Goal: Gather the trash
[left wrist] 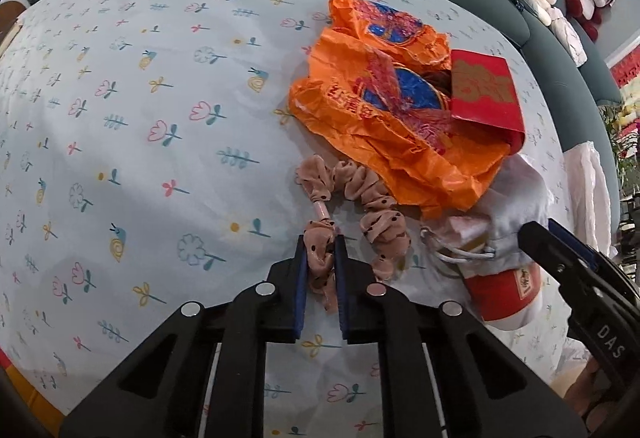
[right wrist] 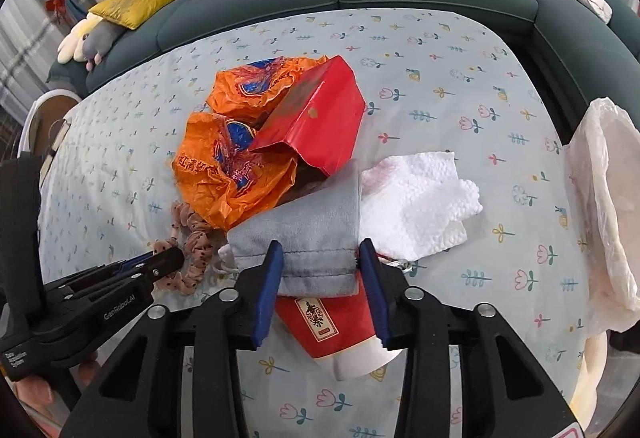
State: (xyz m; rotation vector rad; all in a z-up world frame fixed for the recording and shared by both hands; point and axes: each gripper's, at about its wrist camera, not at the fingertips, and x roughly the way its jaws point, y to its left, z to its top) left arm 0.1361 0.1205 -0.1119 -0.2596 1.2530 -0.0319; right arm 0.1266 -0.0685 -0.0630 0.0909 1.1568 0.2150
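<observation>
Collecting, barely begun: every item is on the flowered worktop (right wrist: 460,85); none visibly bagged.

1. Left hand-held gripper (left wrist: 321,258): clenched on one end of the scrunchie (left wrist: 352,193), pink with dark dots, which lies curled on the cloth, just beside the orange bag. Whether it counts as trash is doubtful.
2. Right hand-held gripper (right wrist: 322,258): pads against both sides of the grey pouch (right wrist: 308,238), a soft drawstring thing, at its open end. It looks like a grip being taken, and the pouch is not lifted yet.
3. Cup (right wrist: 340,330): red sleeve, white rim, on its side under the pouch and nearest the onlooker. Untouched.
4. Tissue (right wrist: 416,197): white, crumpled, just right of the pouch and touching it. Untouched.
5. Red box (right wrist: 320,121): tipped, resting on the orange bag. Untouched.
6. Orange bag (right wrist: 232,165): crumpled plastic with blue print, farthest of the heap. Untouched.
7. Pale bag (right wrist: 604,205): thin plastic at the worktop's right edge, well apart from the heap; probably the receptacle. Its contents cannot be seen.

Outstanding, by my reckoning: everything, including carrying the two gripped items across to the pale bag.
</observation>
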